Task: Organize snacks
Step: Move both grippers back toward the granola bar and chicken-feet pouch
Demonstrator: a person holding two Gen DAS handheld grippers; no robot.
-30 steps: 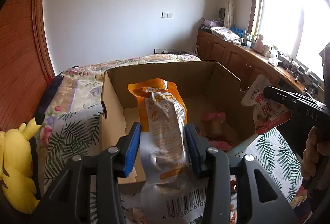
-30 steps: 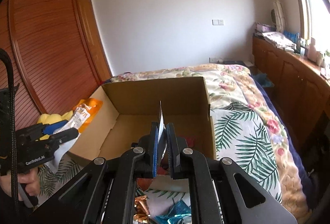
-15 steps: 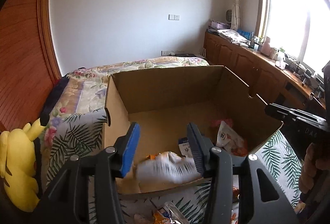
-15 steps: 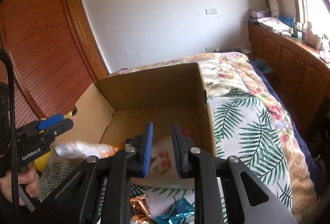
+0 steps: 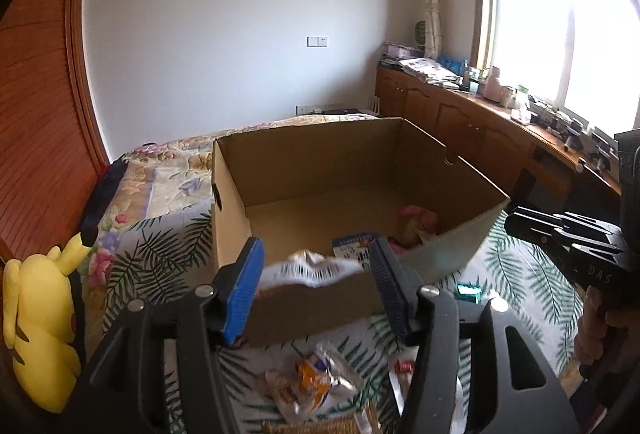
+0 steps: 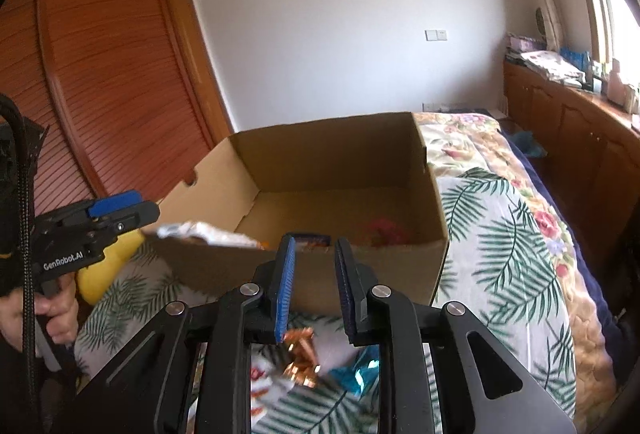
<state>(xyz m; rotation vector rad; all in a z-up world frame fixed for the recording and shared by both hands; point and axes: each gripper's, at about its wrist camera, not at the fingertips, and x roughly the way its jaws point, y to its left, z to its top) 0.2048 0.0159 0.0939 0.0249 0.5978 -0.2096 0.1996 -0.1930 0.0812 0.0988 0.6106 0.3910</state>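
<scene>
An open cardboard box (image 5: 312, 298) (image 6: 304, 270) stands on the bed. A silver-and-orange snack packet (image 5: 312, 270) (image 6: 208, 232) lies over the box's near rim, blurred. Other packets lie inside: a blue-and-white one (image 5: 356, 246) and a pink one (image 5: 416, 218) (image 6: 384, 228). My left gripper (image 5: 316, 286) is open and empty just short of the rim; it also shows in the right wrist view (image 6: 120, 210). My right gripper (image 6: 314, 282) is open and empty in front of the box; its body shows in the left wrist view (image 5: 560, 238).
Loose snacks lie on the palm-print bedspread before the box: an orange-white packet (image 5: 316, 382), a gold wrapper (image 6: 302, 358), a teal wrapper (image 6: 360, 374). A yellow plush toy (image 5: 36, 330) sits at the left. A wooden wardrobe (image 6: 100, 74) and a counter (image 5: 480, 114) flank the bed.
Both grippers opened and let go of their packets, which dropped into the box. Both grippers then drew back from the box. The silver-and-orange packet is still moving at the near rim.
</scene>
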